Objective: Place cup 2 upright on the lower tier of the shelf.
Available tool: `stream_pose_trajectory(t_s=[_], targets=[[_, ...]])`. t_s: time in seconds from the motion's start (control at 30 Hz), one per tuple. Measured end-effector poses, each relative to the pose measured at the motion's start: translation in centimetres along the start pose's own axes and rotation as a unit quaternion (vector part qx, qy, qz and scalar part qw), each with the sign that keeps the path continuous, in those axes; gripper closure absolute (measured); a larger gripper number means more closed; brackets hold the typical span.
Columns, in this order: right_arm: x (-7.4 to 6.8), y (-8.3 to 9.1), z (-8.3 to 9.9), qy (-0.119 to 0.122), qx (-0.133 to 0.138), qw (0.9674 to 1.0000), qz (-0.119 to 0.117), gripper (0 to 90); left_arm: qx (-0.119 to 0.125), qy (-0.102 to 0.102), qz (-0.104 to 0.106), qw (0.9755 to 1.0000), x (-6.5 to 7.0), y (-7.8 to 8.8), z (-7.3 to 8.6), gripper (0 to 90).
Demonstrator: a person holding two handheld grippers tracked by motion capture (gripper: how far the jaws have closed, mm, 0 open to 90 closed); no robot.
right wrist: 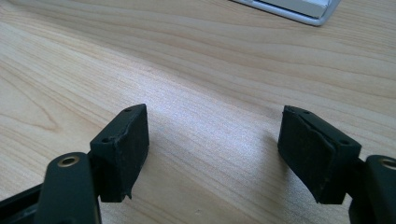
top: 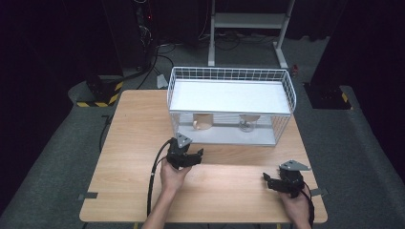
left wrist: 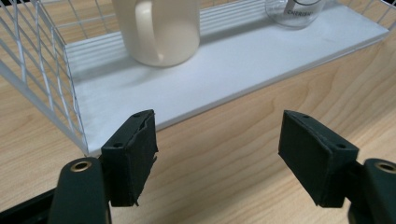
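A white wire rack [top: 286,90] stands at the back of the wooden table [top: 138,124]. On its lower white board sit a cream mug [top: 203,122] and a clear glass [top: 247,123]. My left gripper [top: 195,156] hovers just in front of the rack, open, with nothing between its jaws. In the left gripper view the left gripper [left wrist: 217,154] faces the mug [left wrist: 159,30], whose handle is turned towards me, and the glass [left wrist: 296,11] stands further right on the board [left wrist: 224,70]. My right gripper [top: 268,181] rests near the table's front right, open and empty. The right gripper [right wrist: 212,149] looks across bare wood.
The rack's wire side wall [left wrist: 42,70] rises left of the mug. A corner of the rack's base [right wrist: 299,9] lies beyond the right gripper. Behind the table are a white metal stand [top: 248,21], floor cables and black-and-yellow marked bases [top: 98,93].
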State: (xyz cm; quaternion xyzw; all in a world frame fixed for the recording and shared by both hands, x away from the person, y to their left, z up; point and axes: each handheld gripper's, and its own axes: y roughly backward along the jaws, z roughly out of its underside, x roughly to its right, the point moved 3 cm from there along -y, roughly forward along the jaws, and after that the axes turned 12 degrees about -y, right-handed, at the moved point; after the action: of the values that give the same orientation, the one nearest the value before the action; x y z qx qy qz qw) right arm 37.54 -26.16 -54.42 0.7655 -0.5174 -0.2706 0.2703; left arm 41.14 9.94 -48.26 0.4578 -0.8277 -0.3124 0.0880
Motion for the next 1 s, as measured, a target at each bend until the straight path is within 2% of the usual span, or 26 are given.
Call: stream_pose_trajectory(t_s=[0.47,0.63,0.77,0.87,1.0], targets=[[0.0,0.0,0.0,-0.001,0.0,1.0,0.0,25.0,0.003,0.012,0.011,0.9999,0.1,1.2,1.3,27.9],[0.0,0.0,0.0,-0.001,0.0,1.0,0.0,24.9,0.001,0.014,0.008,0.9999,0.2,1.5,2.0,27.9],[0.0,0.0,0.0,-0.001,0.0,1.0,0.0,25.0,-0.001,0.025,0.006,0.9997,0.0,1.7,2.8,27.9],[0.0,0.0,0.0,-0.002,0.0,1.0,0.0,25.0,0.007,0.035,0.005,0.9994,-0.2,2.0,3.3,27.9],[0.0,0.0,0.0,-0.003,0.0,1.0,0.0,25.0,0.007,0.039,0.003,0.9992,-0.3,2.2,4.0,27.7]])
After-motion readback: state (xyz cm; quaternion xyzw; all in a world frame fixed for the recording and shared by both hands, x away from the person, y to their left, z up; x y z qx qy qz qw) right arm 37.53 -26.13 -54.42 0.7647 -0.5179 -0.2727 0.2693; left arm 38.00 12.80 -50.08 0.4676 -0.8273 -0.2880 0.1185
